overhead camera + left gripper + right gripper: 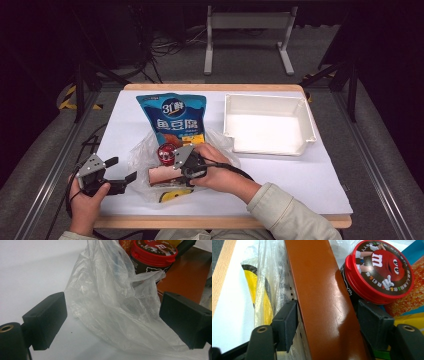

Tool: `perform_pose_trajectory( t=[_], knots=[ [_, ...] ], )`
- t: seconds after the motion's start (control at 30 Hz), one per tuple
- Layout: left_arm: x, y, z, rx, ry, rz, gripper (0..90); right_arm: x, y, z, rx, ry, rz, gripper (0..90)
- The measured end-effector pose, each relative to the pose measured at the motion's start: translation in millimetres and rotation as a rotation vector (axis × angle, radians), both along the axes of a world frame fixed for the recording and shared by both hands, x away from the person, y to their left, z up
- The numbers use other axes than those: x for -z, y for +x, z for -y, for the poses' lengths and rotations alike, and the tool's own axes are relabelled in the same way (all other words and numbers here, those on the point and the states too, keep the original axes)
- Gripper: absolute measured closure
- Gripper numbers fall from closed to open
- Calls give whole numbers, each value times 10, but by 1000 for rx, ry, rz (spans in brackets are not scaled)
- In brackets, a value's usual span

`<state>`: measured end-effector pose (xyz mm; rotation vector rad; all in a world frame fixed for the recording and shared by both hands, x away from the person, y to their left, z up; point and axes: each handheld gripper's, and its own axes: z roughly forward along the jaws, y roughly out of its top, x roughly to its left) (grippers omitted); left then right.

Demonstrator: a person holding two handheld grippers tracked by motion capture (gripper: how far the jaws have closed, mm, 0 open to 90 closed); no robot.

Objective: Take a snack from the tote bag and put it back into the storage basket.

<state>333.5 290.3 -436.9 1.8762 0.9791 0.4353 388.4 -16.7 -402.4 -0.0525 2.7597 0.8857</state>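
Brown box (pixel 322 302) runs lengthwise between right gripper (pixel 327 322) jaws, seemingly gripped.

A red lid on a dark tub (pixel 380 270), just beside the right gripper's (pixel 325 315) jaw, carries a large white "m" on a red M&M's candy character. The blue snack bag (pixel 174 117) beyond that gripper shows white Chinese characters reading "鱼豆腐".

A lab-like recording bay: white-topped table (pixel 300 185) between metal rails (pixel 50 175), loose floor cables (pixel 165 47), dark surroundings
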Motion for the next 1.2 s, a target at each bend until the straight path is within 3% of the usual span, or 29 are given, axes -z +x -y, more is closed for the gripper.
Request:
perform_pose_trajectory(
  t=[0.43,0.6,0.97,1.2],
  knots=[
    [1,1,2,2,-1,-1,83,-32,-13,-24,-5,-25,-65,343],
    [1,0,2,2,-1,-1,83,-9,10,-64,6,-63,-97,318],
    [-1,-2,-2,-1,-5,0,83,130,67,-118,13,-118,-116,280],
    [0,-1,-5,-1,-2,-2,83,166,66,-133,-3,-138,-112,323]
  ],
)
